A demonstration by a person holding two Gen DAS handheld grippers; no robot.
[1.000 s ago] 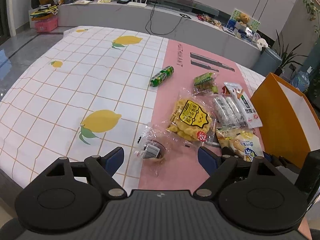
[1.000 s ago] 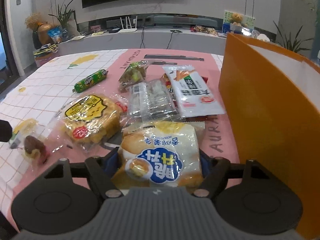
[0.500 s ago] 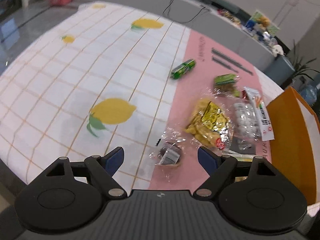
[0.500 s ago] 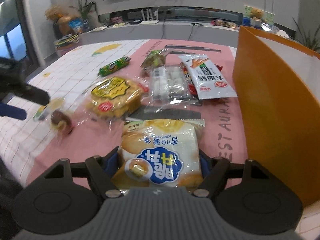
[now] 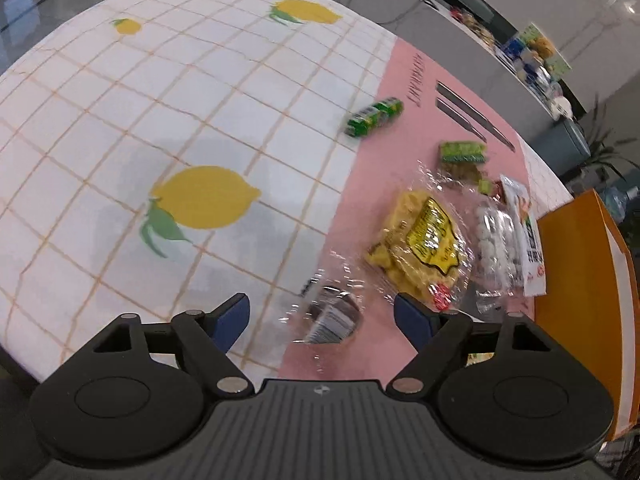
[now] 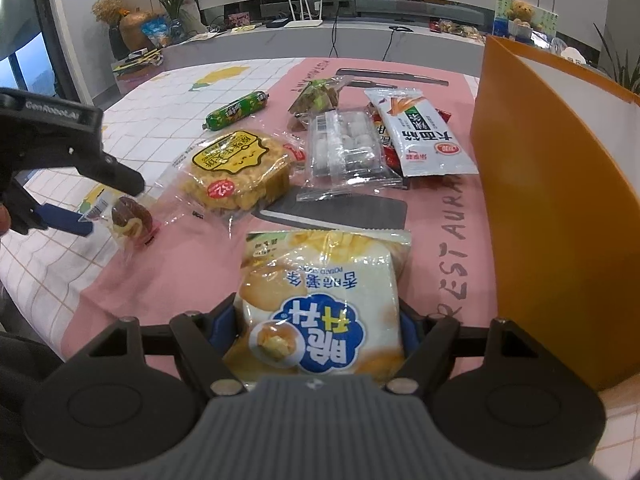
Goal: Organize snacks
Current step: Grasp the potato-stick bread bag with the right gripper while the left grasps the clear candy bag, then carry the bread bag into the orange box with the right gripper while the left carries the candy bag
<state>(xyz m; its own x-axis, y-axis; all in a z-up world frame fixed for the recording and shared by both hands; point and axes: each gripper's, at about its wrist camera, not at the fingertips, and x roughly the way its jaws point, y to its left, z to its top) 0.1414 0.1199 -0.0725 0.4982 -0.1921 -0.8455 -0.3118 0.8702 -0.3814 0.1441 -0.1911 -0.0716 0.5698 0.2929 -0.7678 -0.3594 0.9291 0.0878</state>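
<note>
The left tongs (image 5: 322, 318) hang over the near edge of the counter (image 5: 120, 128), jaws wide and closing, pads not pressing on anything. Between them lies a small clear-wrapped chocolate cake (image 5: 334, 318), blurred in the left wrist view; in the right wrist view the same cake (image 6: 128, 216) sits just past the left tongs (image 6: 110, 206), whose blue pad nearly meets its wrapper, though contact cannot be told.

The right tongs (image 6: 320, 324) are clenched on a bag of potato crisps (image 6: 320, 304), one pad on each side. The bag's near end is hidden behind the tool body, and whether it is raised off the pink placemat (image 6: 168, 276) cannot be told.

Ahead of the crisps lies a yellow pack of puffed snacks (image 6: 238, 172), with a clear tray of white sweets (image 6: 346, 146) just beside it and a white-and-green packet of snack sticks (image 6: 424, 136) overlapping a red wrapper. Farther off are a green-wrapped pack (image 6: 318, 94) and a green sausage stick (image 6: 236, 112) lying apart on the mat's left border.

To the right stands an orange box (image 6: 560, 184), its wall close beside the crisps; its inside is cut off from view. Leftward, the lemon-print cloth (image 5: 204, 196) is open and bare up to the counter's rounded rim. The far shelf with a router (image 6: 304, 20) and plants lies well apart.
</note>
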